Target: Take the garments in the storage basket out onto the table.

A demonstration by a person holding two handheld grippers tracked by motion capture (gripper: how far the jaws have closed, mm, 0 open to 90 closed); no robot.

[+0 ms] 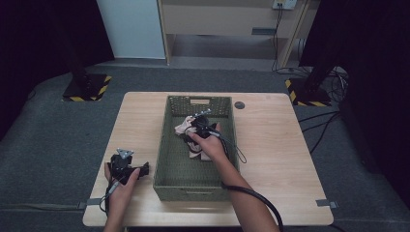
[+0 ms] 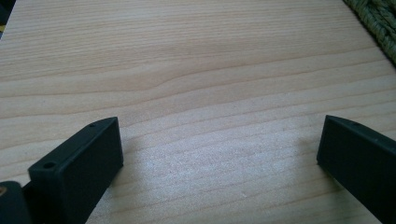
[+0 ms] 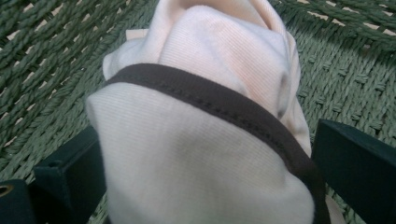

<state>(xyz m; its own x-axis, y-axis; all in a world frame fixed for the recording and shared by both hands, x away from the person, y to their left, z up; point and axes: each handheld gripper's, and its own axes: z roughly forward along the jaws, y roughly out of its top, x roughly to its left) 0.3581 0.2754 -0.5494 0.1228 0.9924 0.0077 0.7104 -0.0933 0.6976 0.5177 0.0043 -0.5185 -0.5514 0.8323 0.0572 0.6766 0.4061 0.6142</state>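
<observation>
Wooden tabletop [image 1: 270, 145] carries a green woven basket [image 1: 170, 174] at its middle. Inside the basket lies a pale pink cloth with dark brown trim [image 3: 201, 154], bunched between the right gripper's [image 1: 199, 126] spread fingers [image 3: 359, 172]. Left gripper [image 1: 126, 168] rests beside the basket, fingers [image 2: 79, 168] released over bare wood.

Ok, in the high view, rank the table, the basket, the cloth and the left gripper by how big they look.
1. Table
2. Basket
3. Cloth and left gripper: similar, and the cloth is partly hidden, so unranked.
</observation>
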